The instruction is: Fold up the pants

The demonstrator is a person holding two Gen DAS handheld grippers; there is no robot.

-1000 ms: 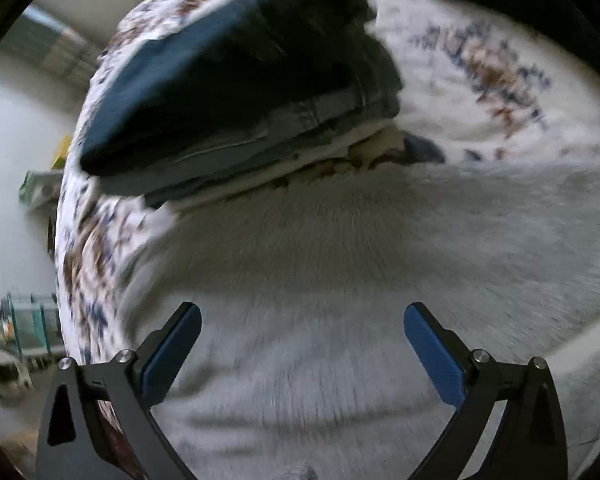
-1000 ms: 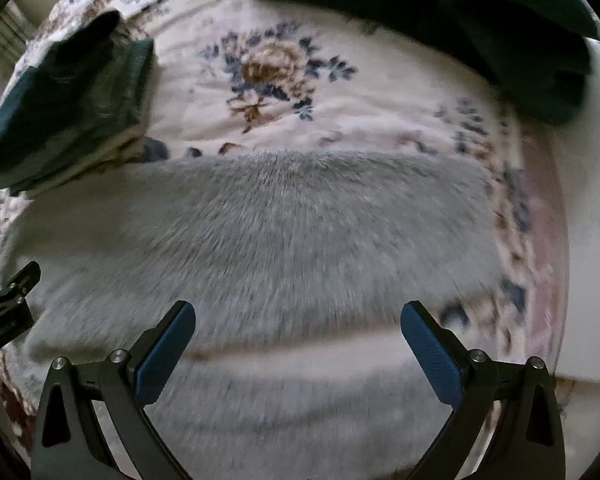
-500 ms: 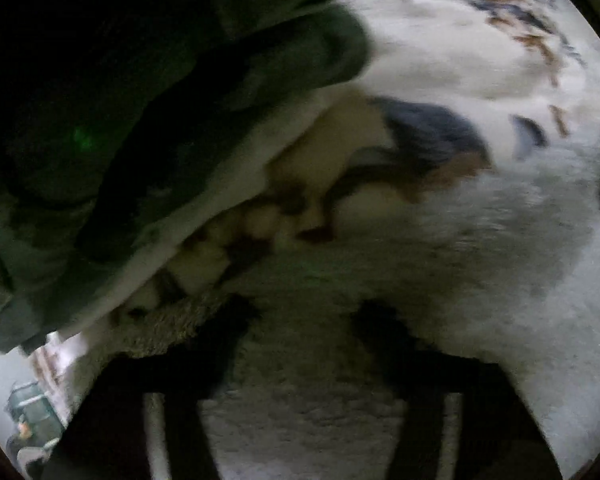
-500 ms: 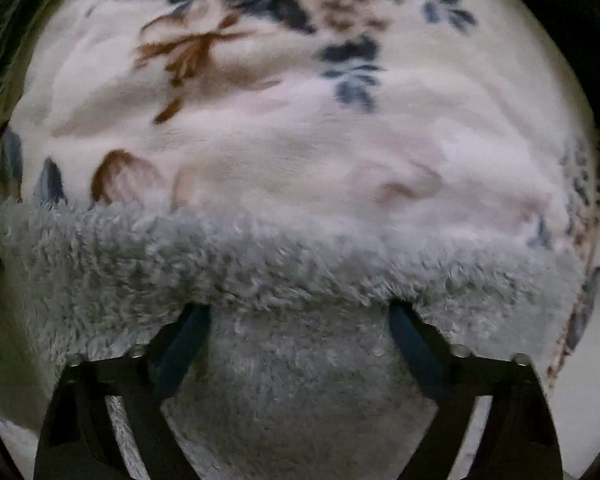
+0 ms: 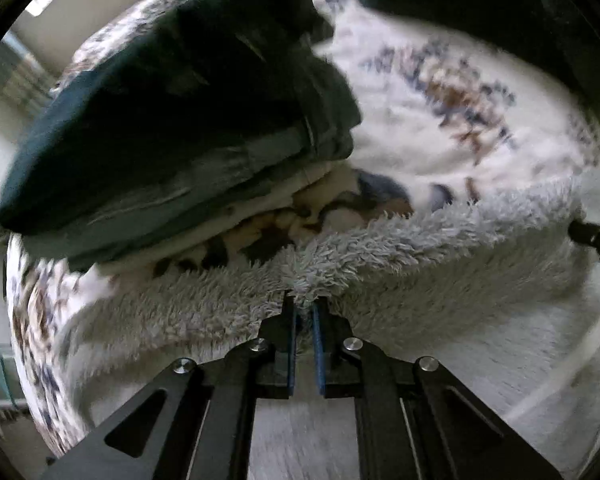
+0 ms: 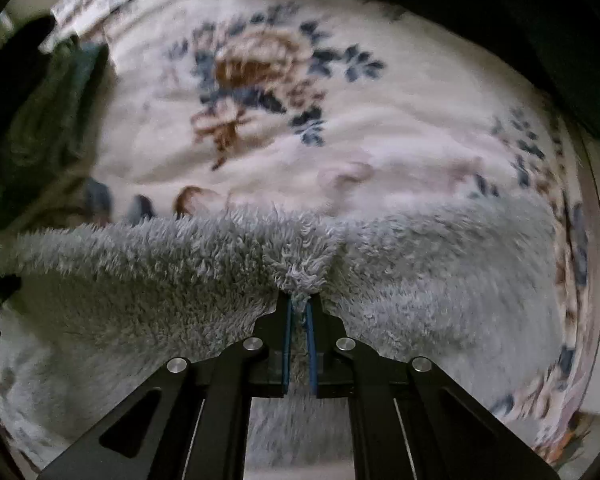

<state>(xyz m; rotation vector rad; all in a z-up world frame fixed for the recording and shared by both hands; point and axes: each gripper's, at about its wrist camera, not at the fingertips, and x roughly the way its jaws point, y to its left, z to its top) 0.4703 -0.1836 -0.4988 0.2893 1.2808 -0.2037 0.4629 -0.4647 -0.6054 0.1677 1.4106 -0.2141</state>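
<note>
Spanning left-right across both wrist views, the fluffy grey pants (image 5: 440, 248) are laid on a floral plush blanket (image 5: 440, 128) (far edge bunched at each grip). Left gripper (image 5: 305, 308) and right gripper (image 6: 299, 302) are each clamped on that shaggy edge. A folded dark clothes stack (image 5: 172, 120) is seen just beyond, left.

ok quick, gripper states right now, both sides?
Left gripper: closed, pinching the far edge of the grey fleece pants.
Right gripper: closed, pinching the same edge of the pants.
</note>
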